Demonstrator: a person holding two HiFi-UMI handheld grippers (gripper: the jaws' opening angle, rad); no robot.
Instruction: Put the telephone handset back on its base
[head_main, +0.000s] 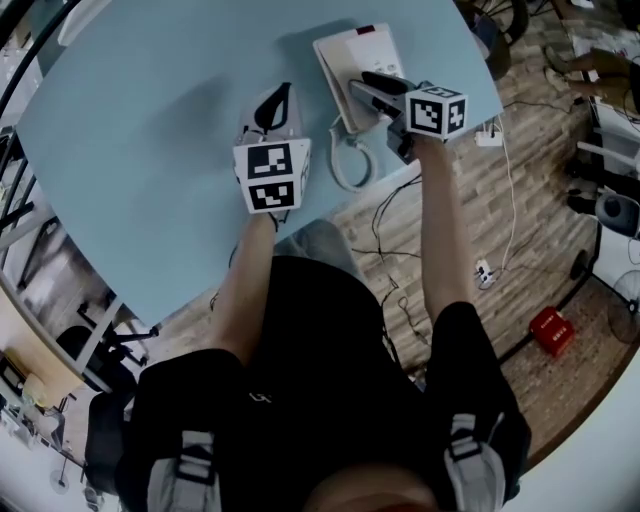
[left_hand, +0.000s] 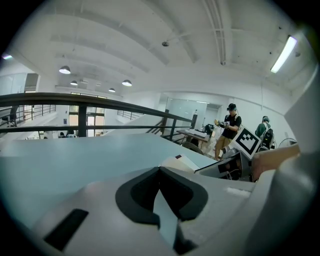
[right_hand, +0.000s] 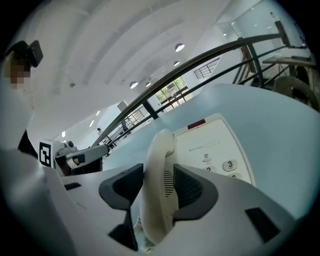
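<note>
Beyond the left tongs (head_main: 277, 103), seen from the head view, nothing but pale blue worktop (head_main: 140, 120); tips brought together, empty. Just to their right, the right tongs (head_main: 372, 86), reaching over the near left part of the cream telephone base (head_main: 350, 45). Handset largely covered by those tongs from above. Trailing back from beneath them towards the worktop's edge, a coiled cord (head_main: 350, 160).

Ahead of the left tongs (left_hand: 160, 170) in the left gripper view, bare worktop (left_hand: 75, 160). Dark pads meeting at the tips, only a thin slit behind, nothing held. Off to their right, a corner of the base (left_hand: 182, 162) and the marker cube (left_hand: 248, 140) of the right tongs.

Between the pads of the right tongs (right_hand: 159, 172) in the right gripper view, the handset (right_hand: 157, 160), turned on edge, grille facing the right pad. Pads standing wide, a sliver of worktop visible between the left pad and the handset lower down. Handset running along the left side of the base (right_hand: 215, 142); impossible to tell whether fully seated in its cradle. Beyond the right pad, number keys and a red patch at the base's far edge.
</note>
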